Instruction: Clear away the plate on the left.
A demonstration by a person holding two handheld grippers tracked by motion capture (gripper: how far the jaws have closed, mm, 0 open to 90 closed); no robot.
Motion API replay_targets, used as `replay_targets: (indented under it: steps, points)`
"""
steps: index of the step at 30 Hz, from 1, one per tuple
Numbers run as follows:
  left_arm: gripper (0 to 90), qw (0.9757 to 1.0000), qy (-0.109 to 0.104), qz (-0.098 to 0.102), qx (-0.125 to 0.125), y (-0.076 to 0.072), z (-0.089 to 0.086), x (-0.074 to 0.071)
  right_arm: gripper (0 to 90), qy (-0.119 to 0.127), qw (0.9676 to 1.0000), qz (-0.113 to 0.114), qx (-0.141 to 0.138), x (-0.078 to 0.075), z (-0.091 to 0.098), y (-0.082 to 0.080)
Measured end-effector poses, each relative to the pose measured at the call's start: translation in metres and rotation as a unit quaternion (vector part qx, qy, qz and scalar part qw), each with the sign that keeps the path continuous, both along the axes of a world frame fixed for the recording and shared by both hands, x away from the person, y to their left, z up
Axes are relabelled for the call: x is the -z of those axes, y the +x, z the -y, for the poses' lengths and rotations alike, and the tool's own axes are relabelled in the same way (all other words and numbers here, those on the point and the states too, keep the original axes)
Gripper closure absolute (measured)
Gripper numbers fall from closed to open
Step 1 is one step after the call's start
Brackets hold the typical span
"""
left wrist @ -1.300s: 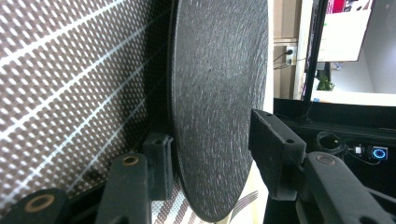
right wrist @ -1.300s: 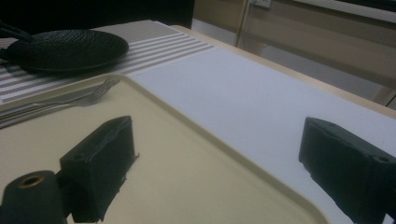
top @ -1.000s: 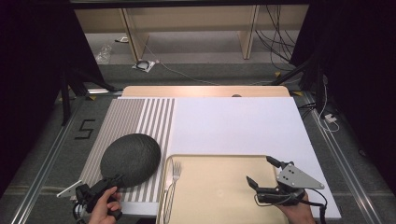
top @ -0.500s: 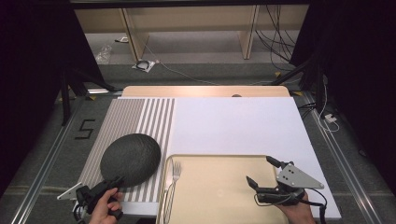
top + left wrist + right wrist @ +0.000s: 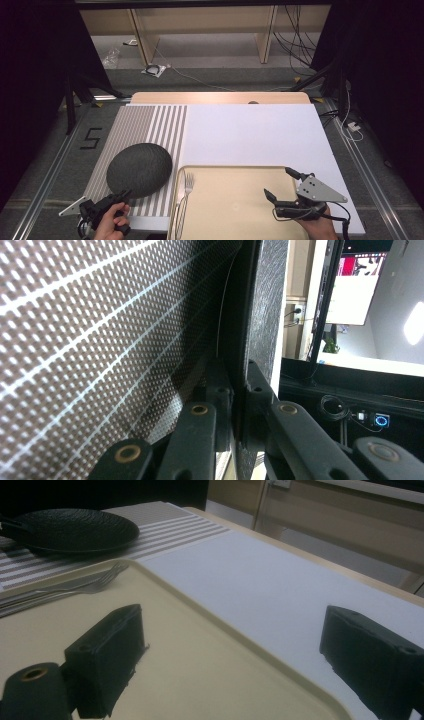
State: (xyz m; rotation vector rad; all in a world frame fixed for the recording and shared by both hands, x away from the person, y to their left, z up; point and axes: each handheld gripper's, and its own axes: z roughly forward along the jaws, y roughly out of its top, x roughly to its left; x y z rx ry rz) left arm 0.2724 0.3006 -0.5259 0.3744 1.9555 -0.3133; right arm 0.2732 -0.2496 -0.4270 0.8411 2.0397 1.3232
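Note:
A dark round textured plate (image 5: 139, 169) lies on the striped placemat (image 5: 150, 122) at the left. My left gripper (image 5: 122, 194) sits at the plate's near rim, its jaws having just been closing, and it is now shut on that rim. In the left gripper view the plate's edge (image 5: 265, 305) stands between the two black jaws of the left gripper (image 5: 239, 385), with the woven placemat (image 5: 100, 340) beside it. My right gripper (image 5: 278, 181) stands open over the cream tray (image 5: 235, 215), nothing between its fingers. The right gripper view shows the right gripper (image 5: 235, 655) wide apart above the tray (image 5: 200, 675).
A fork (image 5: 187, 185) lies along the tray's left side, also seen as the fork (image 5: 95, 582) in the right gripper view, with the plate (image 5: 75, 529) beyond it. A white mat (image 5: 250, 135) covers the table's middle and right. Cables and shelving lie beyond the far edge.

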Motion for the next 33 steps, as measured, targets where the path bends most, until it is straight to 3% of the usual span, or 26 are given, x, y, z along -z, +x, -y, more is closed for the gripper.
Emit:
replay_targets:
  steps: [18, 33]
  points:
    - [83.4, 0.9999, 0.006, 0.012, 0.005, -0.0004, -0.0009, -0.0045, 11.7, 0.000, 1.0000, 0.000, 0.000, -0.0003, 0.0007, 0.0000]
    - [82.7, 0.9994, -0.010, 0.025, 0.021, -0.0008, 0.0015, -0.0067, 11.8, 0.001, 1.0000, 0.000, 0.001, -0.0005, 0.0010, -0.0001]
